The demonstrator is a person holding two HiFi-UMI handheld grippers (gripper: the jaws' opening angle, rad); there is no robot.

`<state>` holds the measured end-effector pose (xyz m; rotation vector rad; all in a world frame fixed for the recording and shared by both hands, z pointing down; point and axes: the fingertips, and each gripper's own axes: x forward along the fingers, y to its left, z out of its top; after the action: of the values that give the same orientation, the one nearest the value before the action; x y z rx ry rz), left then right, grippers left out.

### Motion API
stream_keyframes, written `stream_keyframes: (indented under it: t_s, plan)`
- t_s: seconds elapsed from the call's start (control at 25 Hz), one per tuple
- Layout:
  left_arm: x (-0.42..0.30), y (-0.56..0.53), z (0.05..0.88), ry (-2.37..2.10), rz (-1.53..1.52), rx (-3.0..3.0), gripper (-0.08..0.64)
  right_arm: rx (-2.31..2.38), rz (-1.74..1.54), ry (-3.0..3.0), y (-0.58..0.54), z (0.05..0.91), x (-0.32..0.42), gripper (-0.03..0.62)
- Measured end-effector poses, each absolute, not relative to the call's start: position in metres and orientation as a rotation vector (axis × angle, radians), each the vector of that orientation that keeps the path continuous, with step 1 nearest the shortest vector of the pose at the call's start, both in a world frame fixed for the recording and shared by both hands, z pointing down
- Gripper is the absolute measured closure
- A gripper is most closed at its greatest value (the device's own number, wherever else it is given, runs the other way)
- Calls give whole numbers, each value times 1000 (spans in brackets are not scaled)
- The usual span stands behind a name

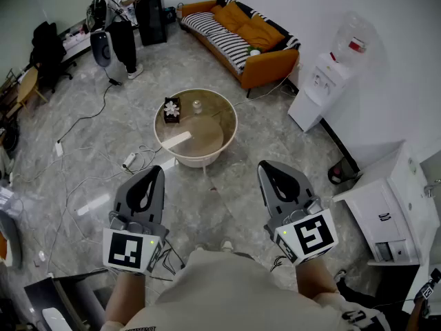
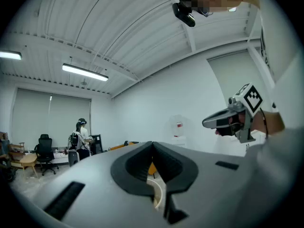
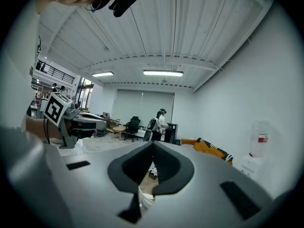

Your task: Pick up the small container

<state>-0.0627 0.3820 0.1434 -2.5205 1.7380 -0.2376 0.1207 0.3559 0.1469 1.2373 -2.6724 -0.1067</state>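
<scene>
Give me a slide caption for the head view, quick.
Left claw and right claw, both shut and empty, held short of the round table bearing the small container.

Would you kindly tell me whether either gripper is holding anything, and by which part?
Nothing is held: the left gripper and right gripper are both shut and empty, short of the round beige table.
</scene>
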Motion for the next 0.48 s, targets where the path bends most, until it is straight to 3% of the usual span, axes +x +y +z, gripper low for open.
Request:
stream_keyframes:
  t_s: [0.48]
  plan:
    - [-42, 370, 154, 1739, -272, -2528, 554, 1227, -68, -2706, 343, 157, 139, 595]
